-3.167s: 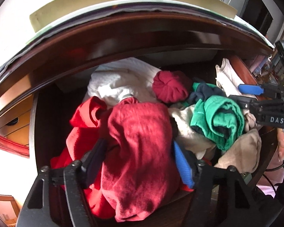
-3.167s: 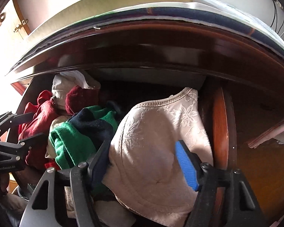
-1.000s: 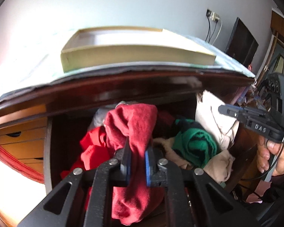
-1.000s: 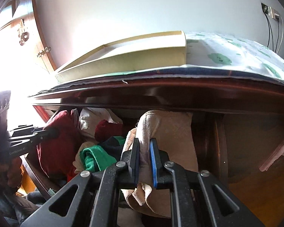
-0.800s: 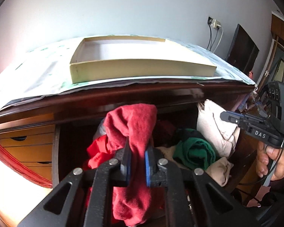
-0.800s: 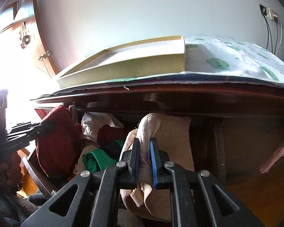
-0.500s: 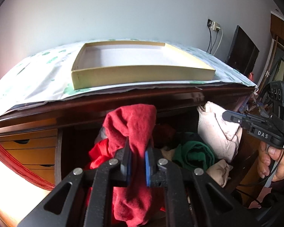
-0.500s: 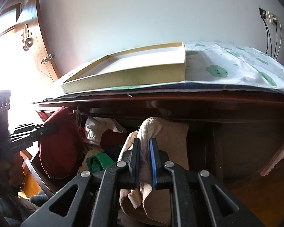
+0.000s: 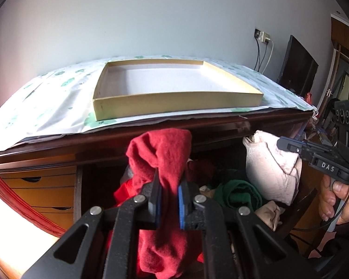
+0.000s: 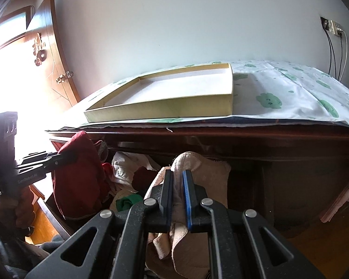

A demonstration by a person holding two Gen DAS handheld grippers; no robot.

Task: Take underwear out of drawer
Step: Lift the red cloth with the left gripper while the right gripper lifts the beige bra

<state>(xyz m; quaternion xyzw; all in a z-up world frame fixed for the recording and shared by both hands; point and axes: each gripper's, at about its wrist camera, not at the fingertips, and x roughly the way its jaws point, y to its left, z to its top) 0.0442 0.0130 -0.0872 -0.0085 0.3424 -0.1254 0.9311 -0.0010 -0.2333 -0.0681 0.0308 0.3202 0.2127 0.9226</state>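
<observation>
My left gripper [image 9: 168,181] is shut on a red garment [image 9: 161,148], which bunches above the pads and hangs below them over the open drawer [image 9: 78,193]. The right gripper [image 10: 177,181] is shut on a beige lace undergarment [image 10: 206,174], lifted in front of the dresser's dark front edge. In the left wrist view the right gripper [image 9: 282,143] shows at the right beside that beige piece [image 9: 267,169]. The right wrist view has the left gripper [image 10: 68,157] at the left with the red garment [image 10: 81,176]. A green piece [image 9: 237,191], dark red and white clothes stay in the drawer.
A shallow cardboard box [image 9: 174,103] lies on a white cloth with green prints [image 10: 290,93] on the dresser top. Lighter wooden drawers [image 9: 41,190] stand at the left. A wooden door [image 10: 51,55] is at the far left, a dark screen [image 9: 297,74] at the right by wall cables.
Both grippers have risen with their garments: the box and dresser top now sit lower and show more of their inside. The red and beige pieces hang higher above the drawer.
</observation>
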